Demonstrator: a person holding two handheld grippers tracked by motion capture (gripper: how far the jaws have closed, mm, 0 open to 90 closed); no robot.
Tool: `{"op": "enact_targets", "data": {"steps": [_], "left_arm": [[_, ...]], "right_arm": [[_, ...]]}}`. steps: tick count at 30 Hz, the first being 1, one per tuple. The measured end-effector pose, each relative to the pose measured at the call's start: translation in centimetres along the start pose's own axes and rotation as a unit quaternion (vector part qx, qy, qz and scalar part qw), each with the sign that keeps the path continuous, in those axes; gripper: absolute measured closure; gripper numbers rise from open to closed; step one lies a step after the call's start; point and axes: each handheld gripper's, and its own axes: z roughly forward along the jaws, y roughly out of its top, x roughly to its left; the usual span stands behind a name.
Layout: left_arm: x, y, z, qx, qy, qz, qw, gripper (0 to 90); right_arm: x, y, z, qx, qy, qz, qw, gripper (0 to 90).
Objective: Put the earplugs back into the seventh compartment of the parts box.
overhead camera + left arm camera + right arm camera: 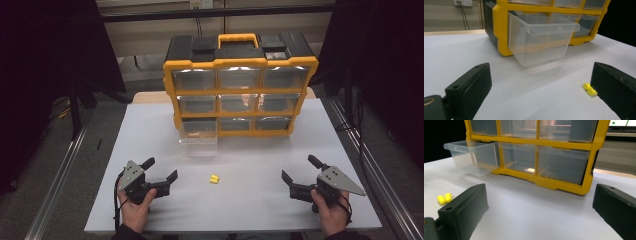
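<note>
Two small yellow foam earplugs (214, 178) lie side by side on the white desk (260, 200), near the middle, between the two grippers. They touch each other. Their long line runs left to right, tipped a little.

The left gripper (159, 175) rests near the left side of the desk, held in a hand. Its jaws are spread wide and hold nothing. The earplugs sit just to its right and a bit farther away. In the left gripper view they lie right beside the right jaw (589, 89).

The right gripper (299, 173) rests near the right side, with jaws spread wide and nothing in them. The earplugs are well apart from it, off to its left (444, 198).

The left gripper looks nearer, so it would likely be the one to pick them up.

Far back stands a yellow and black plastic drawer box (240, 85). Its clear plastic drawer (199, 131) at the bottom left is pulled out. It looks ready to take the earplugs.
</note>
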Motion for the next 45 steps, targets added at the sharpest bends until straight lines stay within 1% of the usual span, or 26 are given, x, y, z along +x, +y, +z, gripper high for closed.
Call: {"op": "enact_targets", "data": {"steps": [3, 6, 7, 8, 10, 12, 16, 17, 19, 20, 21, 23, 25, 26, 28, 29, 31, 32, 33, 34, 37, 38, 39, 41, 43, 45], "left_arm": [[-0.3, 0.0, 0.0, 0.004, -0.012, 0.007, 0.9999, 4.9], [-0.6, 0.3, 0.2, 0.014, -0.040, 0.012, 0.9990, 5.3], [-0.7, 0.4, 0.2, 0.019, -0.045, 0.008, 0.9988, 5.7], [-0.8, 0.5, 0.1, 0.028, -0.052, 0.011, 0.9982, 7.0], [-0.8, 0.7, 0.2, 0.030, -0.076, 0.001, 0.9966, 7.5], [-0.8, 0.8, 0.5, 0.040, -0.108, 0.001, 0.9933, 7.3], [-0.9, 1.0, 0.9, 0.055, -0.139, 0.010, 0.9887, 4.6], [-1.0, 1.2, 1.0, 0.063, -0.139, 0.017, 0.9881, 5.0], [-1.2, 1.3, 1.3, 0.077, -0.151, 0.028, 0.9850, 4.8], [-1.3, 1.4, 1.6, 0.085, -0.168, 0.033, 0.9817, 5.2], [-1.4, 1.4, 1.7, 0.091, -0.171, 0.036, 0.9804, 5.1], [-2.0, 1.5, 1.9, 0.108, -0.180, 0.053, 0.9763, 5.8], [-2.5, 1.7, 2.0, 0.111, -0.197, 0.056, 0.9726, 6.2], [-2.7, 1.8, 2.1, 0.115, -0.206, 0.054, 0.9704, 6.3], [-3.2, 2.1, 2.4, 0.126, -0.219, 0.070, 0.9649, 6.4], [-3.3, 2.1, 2.5, 0.127, -0.220, 0.073, 0.9644, 6.4], [-3.4, 2.3, 3.0, 0.142, -0.237, 0.067, 0.9586, 6.3], [-3.5, 2.4, 3.3, 0.151, -0.252, 0.060, 0.9539, 6.3], [-3.6, 2.5, 3.4, 0.155, -0.253, 0.060, 0.9532, 6.3], [-3.9, 2.6, 3.6, 0.159, -0.252, 0.070, 0.9520, 6.3], [-4.6, 3.1, 4.2, 0.177, -0.255, 0.088, 0.9465, 6.1], [-4.8, 3.3, 4.4, 0.187, -0.260, 0.093, 0.9428, 6.0], [-5.1, 3.4, 4.6, 0.191, -0.260, 0.102, 0.9410, 6.0], [-5.7, 3.5, 4.9, 0.206, -0.262, 0.121, 0.9350, 6.1], [-6.1, 3.3, 5.2, 0.207, -0.274, 0.129, 0.9302, 6.0], [-6.7, 3.0, 5.9, 0.224, -0.288, 0.137, 0.9210, 5.7]], "right_arm": [[0.1, 0.0, 0.0, 0.001, 0.005, -0.002, 1.0000, 0.0], [0.2, 0.0, 0.0, 0.000, 0.009, -0.004, 0.9999, 0.0], [0.2, 0.0, 0.0, 0.000, 0.011, -0.005, 0.9999, 0.0], [0.2, 0.0, 0.1, 0.001, 0.011, -0.005, 0.9999, 0.0], [0.2, 0.0, 0.0, 0.000, 0.010, -0.005, 0.9999, 0.0], [0.2, 0.0, -0.1, 0.000, 0.009, -0.005, 0.9999, 0.0], [0.2, 0.0, -0.1, 0.000, 0.008, -0.007, 0.9999, 0.0], [0.2, 0.0, -0.1, 0.000, 0.008, -0.006, 1.0000, 0.0], [0.1, 0.0, -0.1, 0.000, 0.006, -0.005, 1.0000, 0.0], [0.1, 0.0, -0.1, 0.000, 0.006, -0.005, 1.0000, 0.0], [0.2, 0.0, -0.1, 0.001, 0.007, -0.005, 1.0000, 0.0], [0.2, 0.0, -0.1, 0.002, 0.009, -0.008, 0.9999, 0.0], [0.2, 0.0, -0.1, 0.001, 0.009, -0.008, 0.9999, 0.0], [0.2, 0.0, -0.1, 0.001, 0.008, -0.007, 0.9999, 0.0], [0.2, 0.0, -0.1, 0.000, 0.008, -0.007, 0.9999, 0.0], [0.2, 0.0, -0.1, 0.000, 0.008, -0.007, 0.9999, 0.0], [0.2, 0.0, -0.1, 0.001, 0.008, -0.007, 0.9999, 0.0], [0.2, 0.0, -0.1, 0.001, 0.008, -0.007, 0.9999, 0.0], [0.2, 0.0, -0.1, 0.001, 0.008, -0.007, 0.9999, 0.0], [0.2, 0.0, -0.1, 0.001, 0.008, -0.007, 0.9999, 0.0], [0.2, 0.0, -0.1, 0.002, 0.009, -0.008, 0.9999, 0.0], [0.2, 0.0, -0.1, 0.002, 0.009, -0.008, 0.9999, 0.0], [0.2, 0.0, -0.1, 0.001, 0.008, -0.008, 0.9999, 0.0], [0.2, 0.0, -0.1, 0.001, 0.008, -0.007, 0.9999, 0.0], [0.2, 0.0, -0.1, 0.001, 0.009, -0.007, 0.9999, 0.0], [0.2, 0.0, -0.1, 0.002, 0.010, -0.008, 0.9999, 0.0]]}}
